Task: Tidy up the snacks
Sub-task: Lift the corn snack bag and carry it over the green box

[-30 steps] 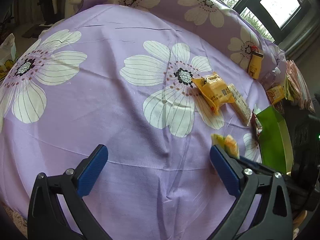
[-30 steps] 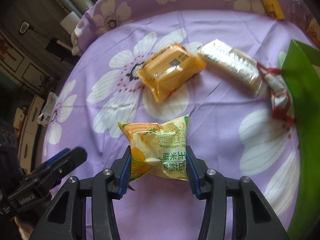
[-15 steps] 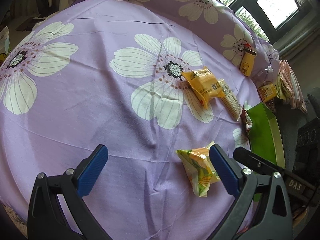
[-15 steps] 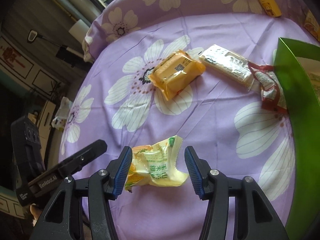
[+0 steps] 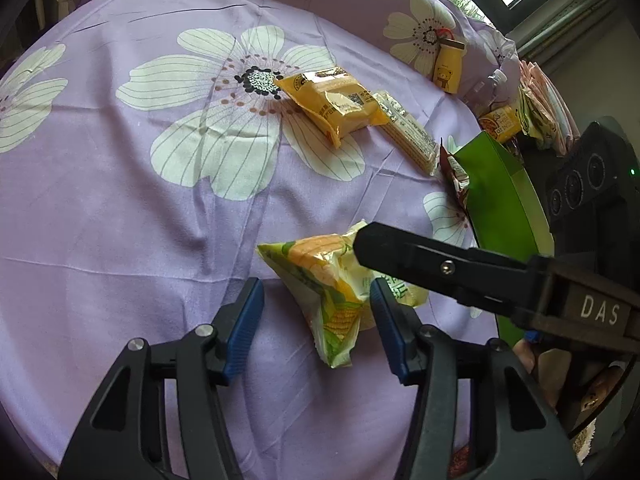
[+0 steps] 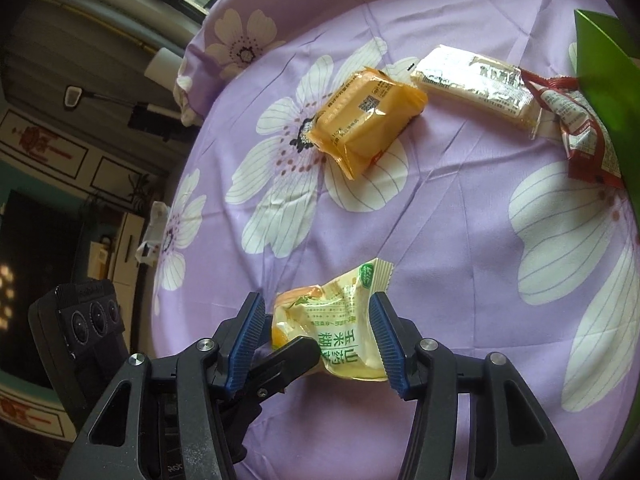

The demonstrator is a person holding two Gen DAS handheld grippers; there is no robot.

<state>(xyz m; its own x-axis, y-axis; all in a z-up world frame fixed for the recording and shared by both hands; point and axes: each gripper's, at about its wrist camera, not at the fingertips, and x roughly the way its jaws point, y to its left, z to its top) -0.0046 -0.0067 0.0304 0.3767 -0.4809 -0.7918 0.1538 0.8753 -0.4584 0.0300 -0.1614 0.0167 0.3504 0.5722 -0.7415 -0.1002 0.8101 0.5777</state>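
The left gripper (image 5: 316, 326) was closing around the near end of the yellow-green corn snack packet (image 5: 332, 280), its right pad at the wrapper and its left pad still clear, while the right gripper (image 6: 316, 336) stood part open astride the same packet (image 6: 340, 324), pads beside it without clearly pressing. The packet lay crumpled on the purple flowered cloth (image 5: 120, 220), near the green box (image 5: 500, 200). It looked light, soft and slippery, so a hold across the puffed middle seemed safer than the sealed edge.
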